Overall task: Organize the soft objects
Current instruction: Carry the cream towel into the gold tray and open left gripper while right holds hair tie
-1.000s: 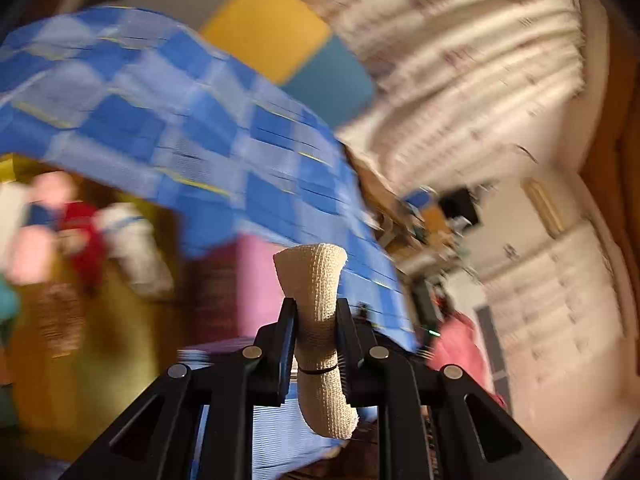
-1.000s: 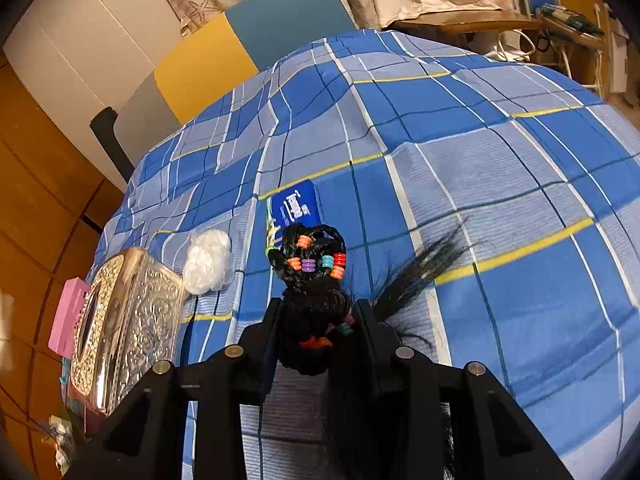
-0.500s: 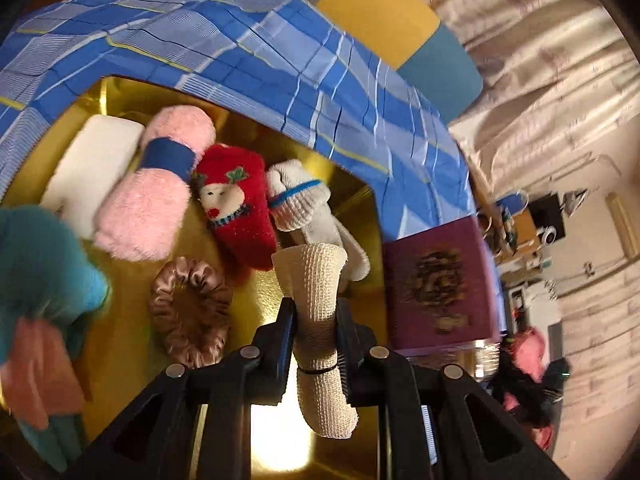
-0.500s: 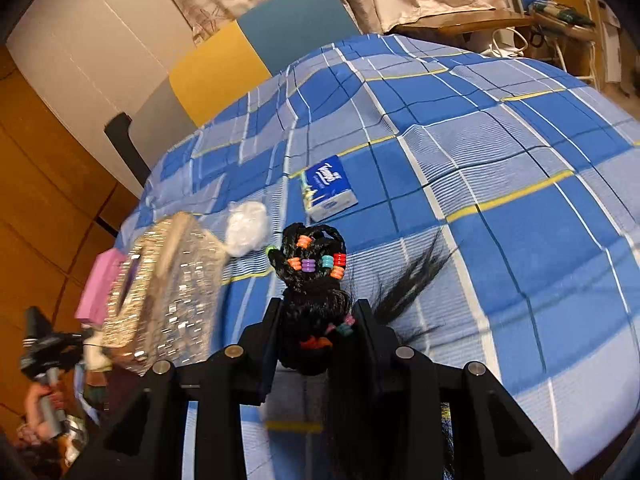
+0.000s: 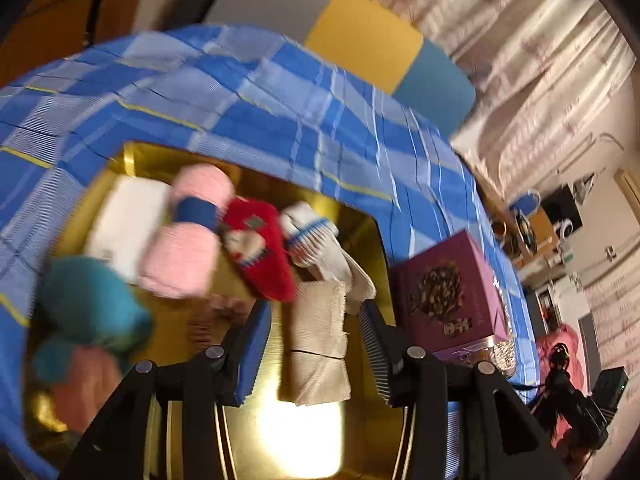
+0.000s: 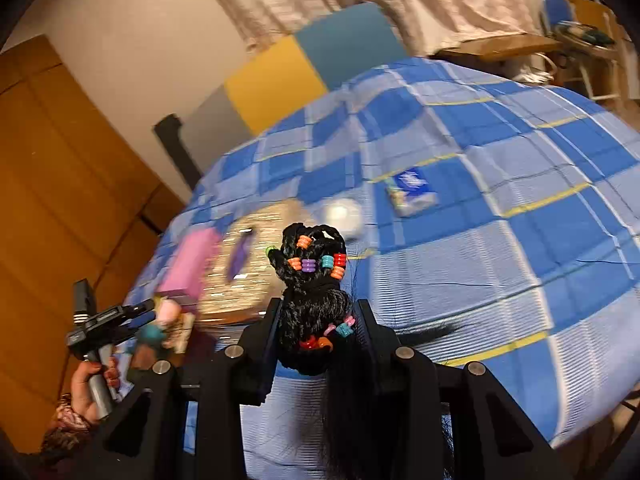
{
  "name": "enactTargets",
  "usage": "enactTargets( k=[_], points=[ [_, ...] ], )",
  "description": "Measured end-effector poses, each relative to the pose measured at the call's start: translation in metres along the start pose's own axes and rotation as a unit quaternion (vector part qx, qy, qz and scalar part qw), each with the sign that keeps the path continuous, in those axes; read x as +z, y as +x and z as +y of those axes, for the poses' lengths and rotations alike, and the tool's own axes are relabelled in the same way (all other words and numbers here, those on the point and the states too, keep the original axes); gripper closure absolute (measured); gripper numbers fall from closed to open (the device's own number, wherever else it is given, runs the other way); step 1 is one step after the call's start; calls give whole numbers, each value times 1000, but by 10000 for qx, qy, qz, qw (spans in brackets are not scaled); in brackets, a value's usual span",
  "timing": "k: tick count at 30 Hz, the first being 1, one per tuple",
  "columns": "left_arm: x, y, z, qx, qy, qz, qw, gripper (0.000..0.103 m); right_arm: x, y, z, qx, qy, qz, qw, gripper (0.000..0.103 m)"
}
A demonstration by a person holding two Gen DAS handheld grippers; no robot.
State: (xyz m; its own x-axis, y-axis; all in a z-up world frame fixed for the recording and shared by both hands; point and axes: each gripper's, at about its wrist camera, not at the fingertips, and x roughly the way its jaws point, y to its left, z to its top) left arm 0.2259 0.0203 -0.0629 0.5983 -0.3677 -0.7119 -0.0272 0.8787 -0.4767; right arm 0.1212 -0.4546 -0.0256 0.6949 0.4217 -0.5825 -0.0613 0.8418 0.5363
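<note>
Left wrist view: beige knitted bandage roll [image 5: 318, 344], ribbed, with a frayed upper edge, standing between the fingers of the left gripper [image 5: 316, 354] over the shiny gold tray [image 5: 372, 248]. Jaws just opened, pads clear of the roll on both sides. Pointing steeply down into the tray. Behind the roll, blurred: white sock with a blue stripe [image 5: 310, 234], red Christmas sock [image 5: 256, 252], pink fluffy roll [image 5: 188, 248], white pad [image 5: 124, 220], teal bundle [image 5: 88, 308]. Purple box [image 5: 448, 296] just beside the tray, on the blue checked cloth [image 5: 280, 112].

Right wrist view: black braided hairpiece [image 6: 314, 300] with coloured beads, pinched firmly by the right gripper [image 6: 316, 332], loose strands trailing below. Held above the cloth, aimed down at a slant. Person's hand [image 6: 90, 384] at lower left gripping the other tool's handle.
</note>
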Motion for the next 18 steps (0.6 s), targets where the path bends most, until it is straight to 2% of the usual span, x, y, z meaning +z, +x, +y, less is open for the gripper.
enactTargets(
  k=[4, 8, 13, 18],
  points=[
    [-4, -27, 16, 165, -42, -300, 9994, 57, 0, 3, 39, 440, -187, 7, 9989, 67],
    [-8, -43, 32, 271, -146, -405, 9987, 57, -1, 11, 79, 874, -422, 106, 9952, 67],
    [-14, -60, 45, 353, -238, -478, 9980, 57, -10, 37, 130, 1449, -697, 402, 9862, 67],
    [-19, -71, 49, 458, -179, -626, 9968, 57, -22, 84, 181, 1998, -794, 903, 9724, 67]
  ],
)
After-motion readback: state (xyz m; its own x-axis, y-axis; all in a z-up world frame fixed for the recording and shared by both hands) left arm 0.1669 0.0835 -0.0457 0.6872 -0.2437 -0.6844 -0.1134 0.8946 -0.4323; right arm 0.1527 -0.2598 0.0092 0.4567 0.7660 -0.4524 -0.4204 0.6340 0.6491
